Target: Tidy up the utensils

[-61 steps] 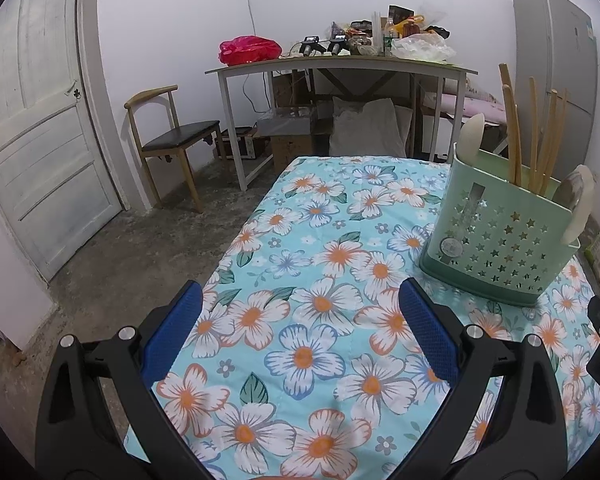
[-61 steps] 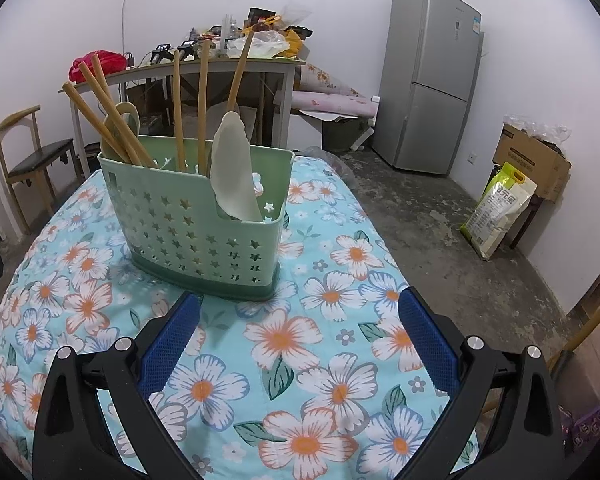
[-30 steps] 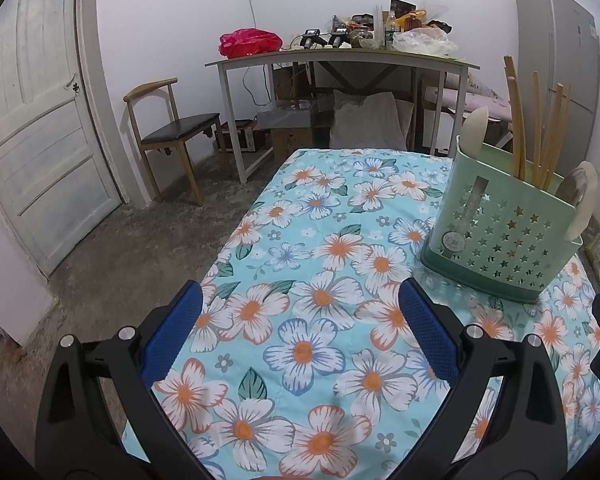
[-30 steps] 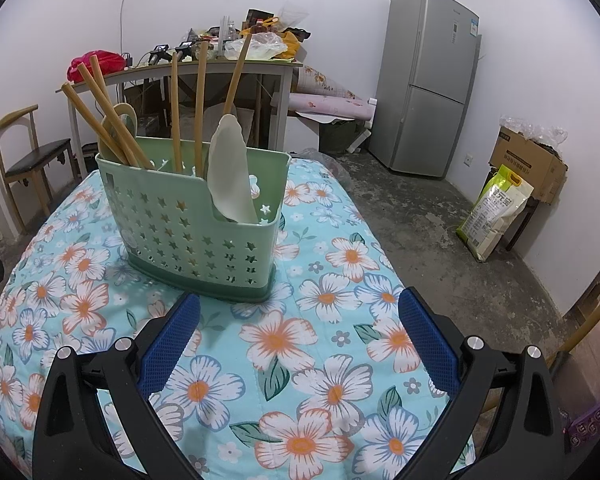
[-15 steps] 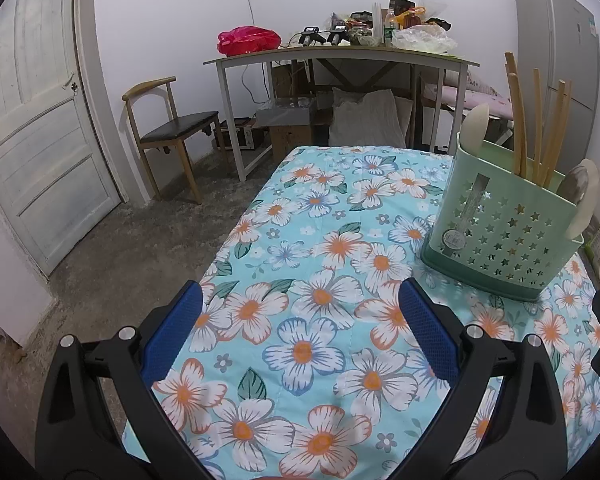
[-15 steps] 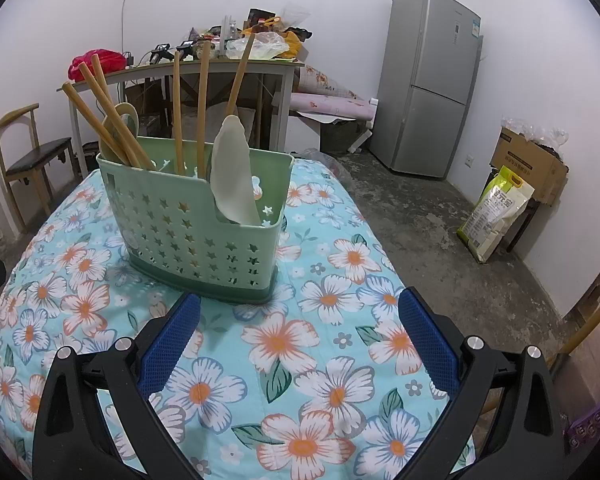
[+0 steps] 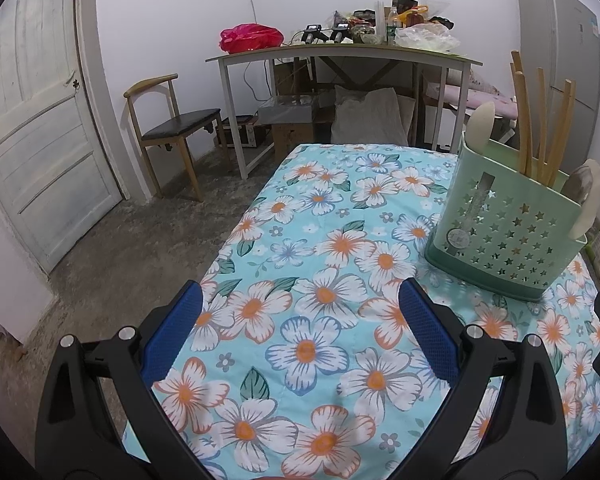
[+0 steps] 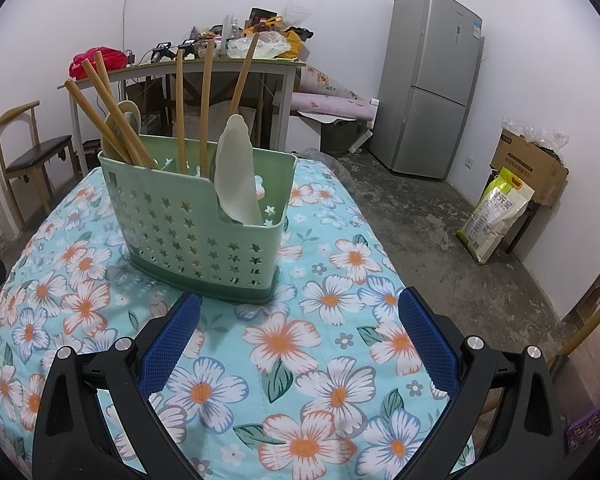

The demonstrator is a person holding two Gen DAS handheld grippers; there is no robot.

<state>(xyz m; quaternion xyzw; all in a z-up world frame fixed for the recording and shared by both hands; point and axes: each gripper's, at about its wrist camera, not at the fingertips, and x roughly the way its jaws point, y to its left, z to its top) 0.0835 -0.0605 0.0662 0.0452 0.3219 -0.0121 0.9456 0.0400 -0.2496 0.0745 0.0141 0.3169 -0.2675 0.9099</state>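
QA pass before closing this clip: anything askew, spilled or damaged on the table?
Nothing stands out. The green utensil holder stands upright on the floral tablecloth, chopsticks and spoons inside. Both the left gripper and right gripper are open and empty.

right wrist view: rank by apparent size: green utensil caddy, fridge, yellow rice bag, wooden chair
1. Green utensil caddy, largest in frame, though it sits nearest the camera.
2. Fridge, close behind, yet farther away, so probably bigger in reality.
3. Wooden chair.
4. Yellow rice bag.
Chair and bag look similar; the chair is cut off at the edge.
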